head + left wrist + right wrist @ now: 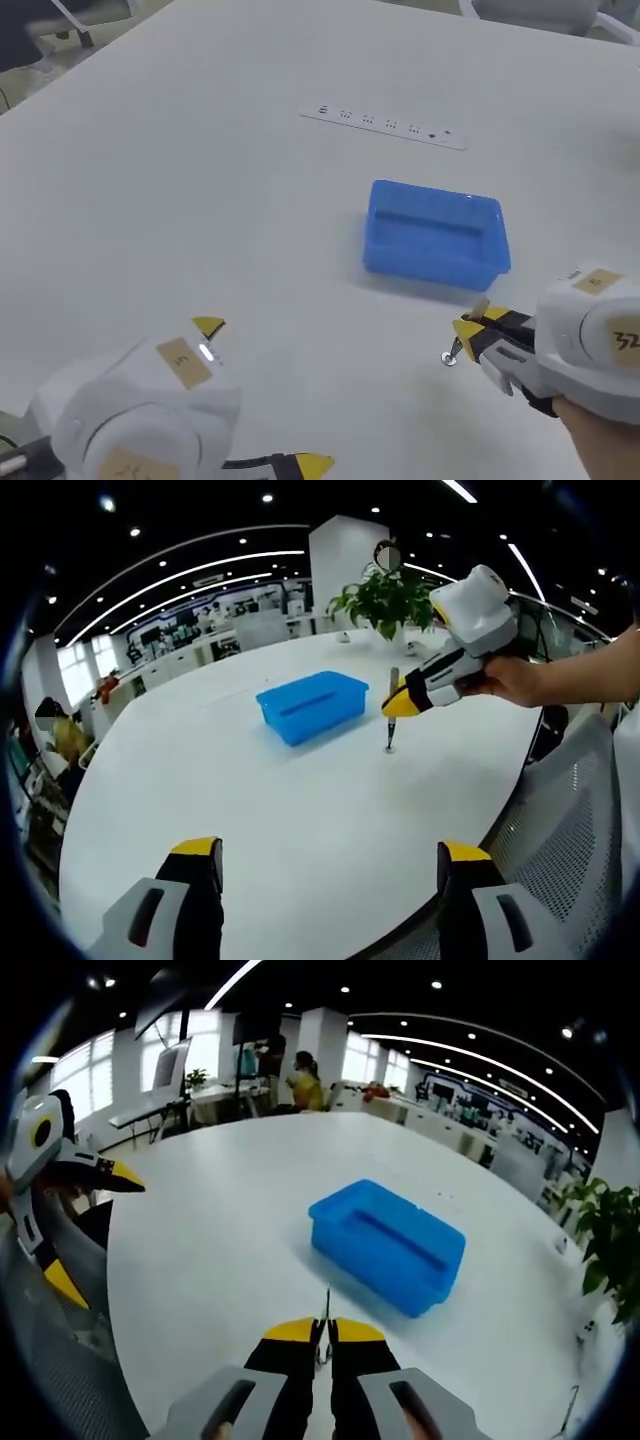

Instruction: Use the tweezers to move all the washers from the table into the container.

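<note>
Holds the tweezers (458, 345) tight in the right gripper (472, 325) — jaws squeezed together on them, with the thin metal sticking out in front. Points them down at the white table (200, 220). Touches the tabletop with the tips, near the blue box (435, 240) but not touching it, on the side closest to the person. Seems to reach a tiny round thing right at the tips, likely a washer (449, 358). Too small and fuzzy to tell if pinched already or only poked.

Hangs the left gripper (260, 395) low on the other side, well apart from the work, with jaws wide apart and nothing between them. Helps with nothing right now.

Looks like the pick-up step, judging from all this: going after a washer on the table, not yet carrying it to the box. Too fuzzy to count washers inside the box.

Next, calls for a soft, steady squeeze to close the tips on the washer's edge. Then a slow lift, a short trip over the near wall of the box, and a let-go above the middle. Needs care — could flick such a small flat thing away with too hard a pinch, or drop it on the way.
</note>
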{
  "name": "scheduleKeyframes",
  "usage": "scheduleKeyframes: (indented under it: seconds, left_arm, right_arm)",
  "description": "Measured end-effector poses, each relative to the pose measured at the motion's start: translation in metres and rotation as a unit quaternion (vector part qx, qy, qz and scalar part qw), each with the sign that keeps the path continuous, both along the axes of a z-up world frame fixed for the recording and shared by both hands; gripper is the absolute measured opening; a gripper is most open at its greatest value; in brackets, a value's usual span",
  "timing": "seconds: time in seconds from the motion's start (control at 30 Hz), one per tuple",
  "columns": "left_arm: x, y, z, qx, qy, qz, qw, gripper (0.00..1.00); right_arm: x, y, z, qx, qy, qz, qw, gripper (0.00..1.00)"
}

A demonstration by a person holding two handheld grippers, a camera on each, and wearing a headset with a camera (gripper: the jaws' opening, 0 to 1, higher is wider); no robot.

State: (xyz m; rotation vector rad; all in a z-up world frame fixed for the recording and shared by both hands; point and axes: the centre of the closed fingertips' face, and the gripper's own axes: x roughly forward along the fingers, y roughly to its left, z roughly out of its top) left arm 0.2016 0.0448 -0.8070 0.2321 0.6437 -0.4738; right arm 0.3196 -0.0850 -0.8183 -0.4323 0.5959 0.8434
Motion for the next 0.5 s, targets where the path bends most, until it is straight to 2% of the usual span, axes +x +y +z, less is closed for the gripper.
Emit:
scheduleKeyframes:
  seconds: [0.2, 0.4, 0.5]
  left_arm:
    - [0.000, -0.001, 0.000, -0.001, 0.001, 0.000, 1.0000, 0.91]
    - [0.000, 0.001, 0.001, 0.001, -0.001, 0.002, 1.0000, 0.91]
    - [0.000, 0.000, 0.001, -0.002, -0.001, 0.002, 1.0000, 0.91]
  right_arm:
    - [0.001, -0.004, 0.010, 0.014, 0.004, -0.009, 0.9999, 0.00]
    - [0.005, -0.005, 0.028, 0.039, 0.010, -0.023, 0.9989, 0.00]
    - [0.009, -0.004, 0.036, 0.044, 0.005, -0.023, 0.9987, 0.00]
